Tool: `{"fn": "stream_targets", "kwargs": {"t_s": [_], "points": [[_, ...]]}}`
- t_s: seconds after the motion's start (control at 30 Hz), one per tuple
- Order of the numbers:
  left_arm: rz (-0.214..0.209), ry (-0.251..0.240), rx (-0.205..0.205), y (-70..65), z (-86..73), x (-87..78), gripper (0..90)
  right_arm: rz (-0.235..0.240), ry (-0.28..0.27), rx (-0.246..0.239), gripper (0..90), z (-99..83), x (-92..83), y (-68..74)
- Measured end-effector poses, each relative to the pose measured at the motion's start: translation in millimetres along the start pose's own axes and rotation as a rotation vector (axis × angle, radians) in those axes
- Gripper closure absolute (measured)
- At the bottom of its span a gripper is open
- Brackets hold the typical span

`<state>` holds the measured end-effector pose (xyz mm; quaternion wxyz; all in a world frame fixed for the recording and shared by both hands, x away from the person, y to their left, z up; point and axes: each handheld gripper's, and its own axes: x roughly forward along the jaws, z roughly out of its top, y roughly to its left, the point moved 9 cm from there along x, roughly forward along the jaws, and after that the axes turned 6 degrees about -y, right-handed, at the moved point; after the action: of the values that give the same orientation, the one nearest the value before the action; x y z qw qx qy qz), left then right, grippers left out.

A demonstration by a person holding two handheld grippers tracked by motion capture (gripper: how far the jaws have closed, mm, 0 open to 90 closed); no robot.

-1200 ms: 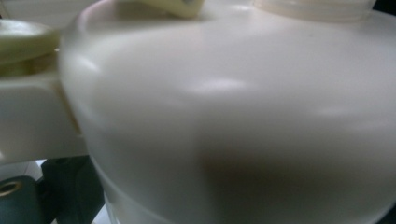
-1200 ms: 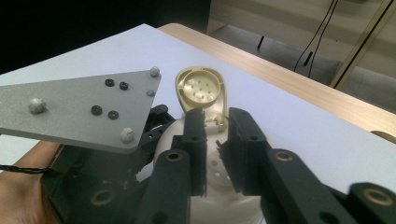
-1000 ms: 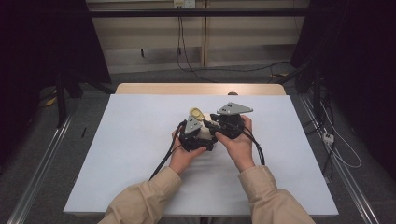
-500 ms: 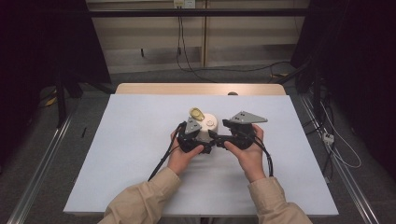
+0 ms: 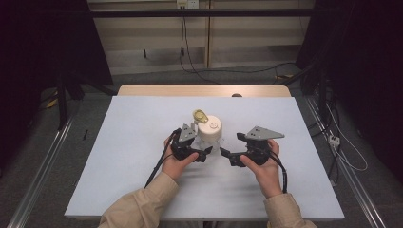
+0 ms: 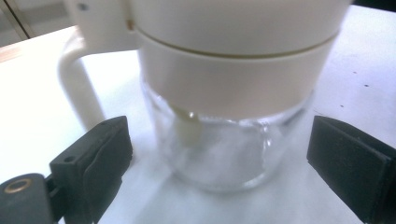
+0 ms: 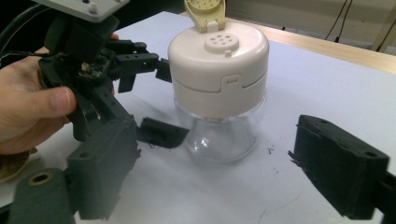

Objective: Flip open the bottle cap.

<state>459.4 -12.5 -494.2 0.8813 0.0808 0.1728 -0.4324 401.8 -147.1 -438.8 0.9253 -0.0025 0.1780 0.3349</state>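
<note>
Glass jar [image 5: 209,135] upright mid-table [image 5: 142,142], clear, round, seemingly empty; cream plastic lid [image 7: 218,70], perforated, flip cap [image 7: 205,13] up, side handle [image 6: 77,88]. Left gripper [image 5: 202,154] at the jar's base, jaws wide either side of the glass, no contact. Right gripper [image 5: 227,156] just beside the jar, jaws just opened, holding nothing.

Jar [image 6: 219,154] top beyond frame edge

The jar [image 5: 209,133] stands upright mid-table [image 5: 133,142], between the left gripper [image 5: 202,154] at its near left and the right gripper [image 5: 227,156] nearby.
</note>
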Motion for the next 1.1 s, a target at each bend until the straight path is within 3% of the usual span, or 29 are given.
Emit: {"fn": "stream_targets", "kwargs": {"t_s": [0.17,0.57,0.9,1.1], "points": [[-0.023,-0.025,-0.032,0.9,2.0,-15.5,6.4,0.008,-0.008,0.016,8.9,-9.2,-5.9,-0.7],[-0.060,-0.039,-0.034,5.8,-0.9,-49.5,5.9,0.005,-0.006,0.029,9.1,-31.8,-18.5,-5.3],[-0.044,-0.052,-0.028,18.9,-6.0,-79.9,5.9,-0.002,-0.011,0.027,10.1,-39.1,-27.8,-7.2],[-0.039,-0.060,-0.048,26.8,-11.5,-97.2,5.8,-0.011,-0.014,0.028,10.1,-42.6,-32.1,-8.7]]}}
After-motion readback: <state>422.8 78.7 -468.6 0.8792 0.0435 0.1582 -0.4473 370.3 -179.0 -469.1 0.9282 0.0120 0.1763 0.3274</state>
